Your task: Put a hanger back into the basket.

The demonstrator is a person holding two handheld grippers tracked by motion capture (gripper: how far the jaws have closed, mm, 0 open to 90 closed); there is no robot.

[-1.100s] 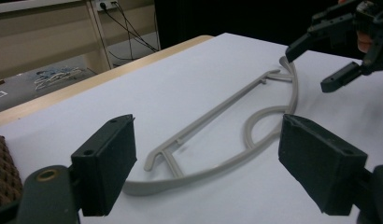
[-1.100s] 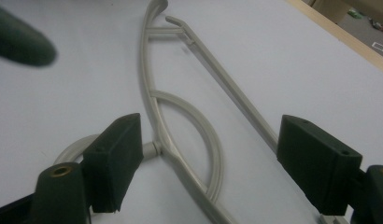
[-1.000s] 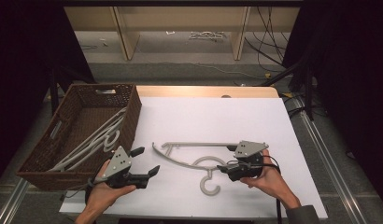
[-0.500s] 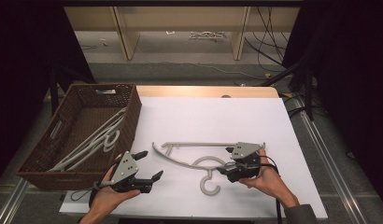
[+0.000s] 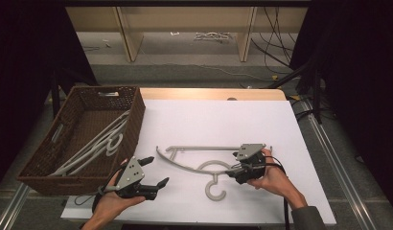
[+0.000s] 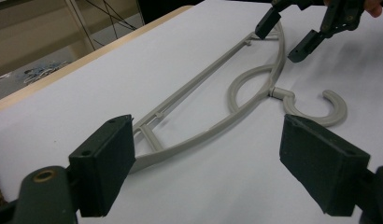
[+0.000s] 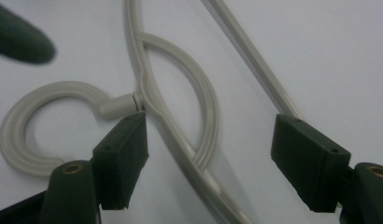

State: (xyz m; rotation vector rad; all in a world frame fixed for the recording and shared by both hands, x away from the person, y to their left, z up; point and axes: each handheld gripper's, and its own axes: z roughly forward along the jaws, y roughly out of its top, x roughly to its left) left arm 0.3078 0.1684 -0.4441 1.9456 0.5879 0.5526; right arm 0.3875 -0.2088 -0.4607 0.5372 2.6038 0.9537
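A grey plastic hanger lies flat on the white tabletop, its hook towards the near edge. My right gripper rests at the hanger's middle, right of the hook. In the right gripper view its open jaws straddle the hanger's curved arm without pressing it, and they have just been closing a little. My left gripper hovers open near the hanger's left end. In the left gripper view its jaws are empty, with the hanger ahead and the right gripper beyond.
A brown wicker basket stands at the table's left and holds several more grey hangers. A wooden strip runs along the table's far edge, with shelves and cables behind. A dark blurred shape sits top left in the right gripper view.
My left gripper has shifted a little to the right, towards the hanger's left end. The right hand has stayed in place over the hanger.
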